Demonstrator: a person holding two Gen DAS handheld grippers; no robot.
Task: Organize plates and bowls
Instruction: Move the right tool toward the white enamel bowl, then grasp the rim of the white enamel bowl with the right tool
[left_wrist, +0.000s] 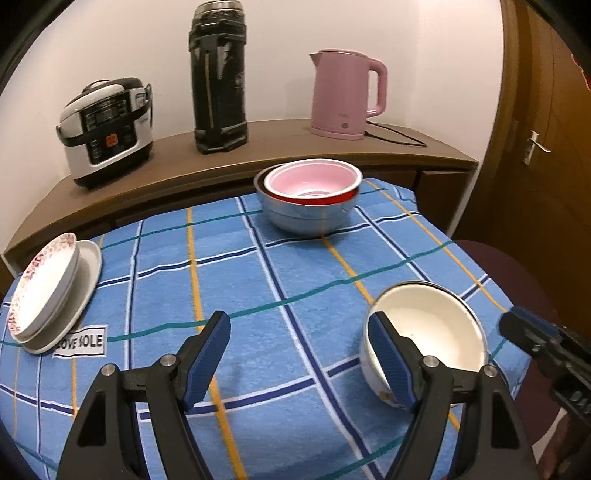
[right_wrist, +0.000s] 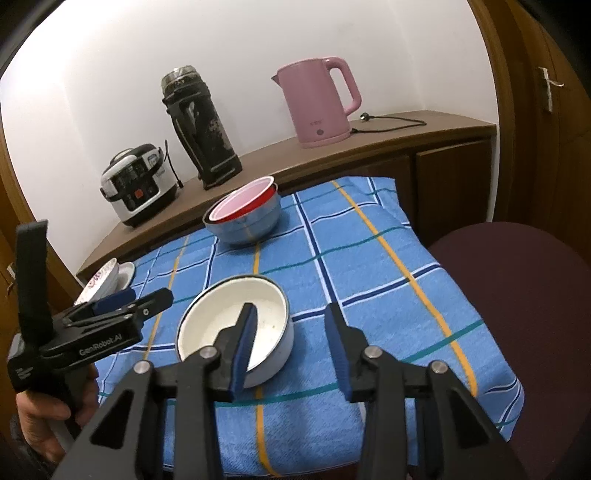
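A: Nearest the lens, the right gripper (right_wrist: 291, 343) stands partly open. Its left finger (right_wrist: 245, 341) hangs over the inside of the white enamel bowl (right_wrist: 266, 306), and its right finger is outside the bowl's wall, above the blue checked cloth (right_wrist: 406, 295). The bowl's rim on that side lies between the two, but the pads do not press on it.

B: And the left gripper (left_wrist: 299, 354)?

A: It gapes wide with nothing in it. From its own camera only cloth shows between the fingers. The white enamel bowl sits just to its right, partly behind the right-hand finger; whether that finger touches the bowl cannot be told. In the right wrist view a hand (right_wrist: 40, 417) holds the left gripper at the lower left, level with the bowl.

B: What lies farther on?

A: Ahead of the left gripper and off to its left, a flowered plate (left_wrist: 40, 284) leans in a small stack on a plain white plate (left_wrist: 83, 291), beside a white label (left_wrist: 79, 341) on the cloth. Straight ahead, near the cloth's far edge, a pink-lined red bowl (left_wrist: 314, 182) is nested in a steel bowl (left_wrist: 306, 218).

B: And beyond the cloth?

A: A wooden counter (left_wrist: 258, 144) carries a rice cooker (left_wrist: 107, 129), a tall dark flask (left_wrist: 218, 77) and a pink kettle (left_wrist: 343, 96). To the right gripper's right is a dark maroon seat (right_wrist: 517, 295).
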